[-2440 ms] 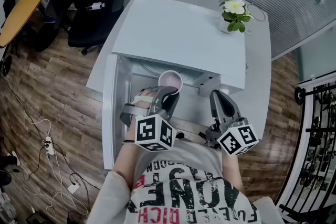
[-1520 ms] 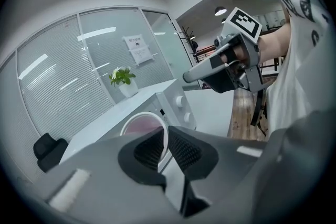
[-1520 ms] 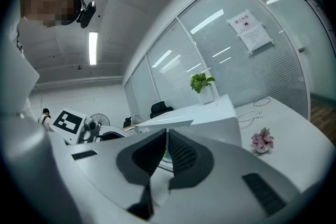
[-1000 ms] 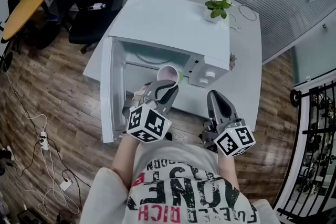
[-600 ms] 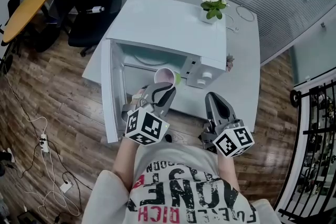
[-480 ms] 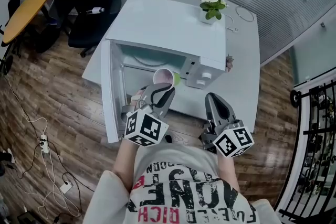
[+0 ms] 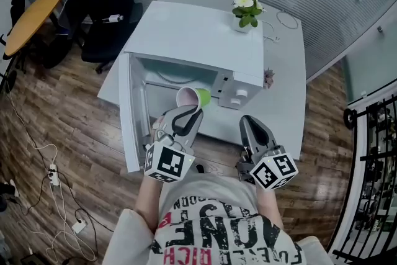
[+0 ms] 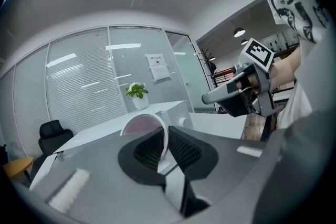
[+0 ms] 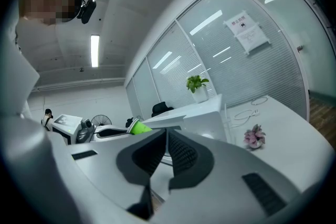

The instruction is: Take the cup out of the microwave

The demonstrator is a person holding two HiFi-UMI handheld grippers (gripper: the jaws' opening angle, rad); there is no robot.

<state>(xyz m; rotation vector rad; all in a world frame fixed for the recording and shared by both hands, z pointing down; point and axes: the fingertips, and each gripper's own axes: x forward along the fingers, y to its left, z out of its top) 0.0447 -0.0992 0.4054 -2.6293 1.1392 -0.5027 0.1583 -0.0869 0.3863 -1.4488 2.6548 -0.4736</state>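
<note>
Change: cup (image 7: 188, 97) has tipped and come to the microwave (image 7: 205, 34) mouth | left gripper (image 7: 188, 113): pinching its rim, cup just beyond the fingertips | right gripper (image 7: 249, 124): fingers pressed together, empty | Meaning: nearly out.

We see a white table (image 7: 282, 102), and on it sits a white microwave (image 7: 198, 34) with its door swung open to the left. A small potted plant (image 7: 245, 9) stands at the microwave's far right corner, and we cannot tell if it rests on the table or on the microwave's top. A thin white cable (image 7: 286, 20) lies in a loop on the table just right of the plant, a little pink flower (image 7: 268, 77) lies close by the microwave's right side, and the table stands on a brown wooden floor (image 7: 56, 115).
</note>
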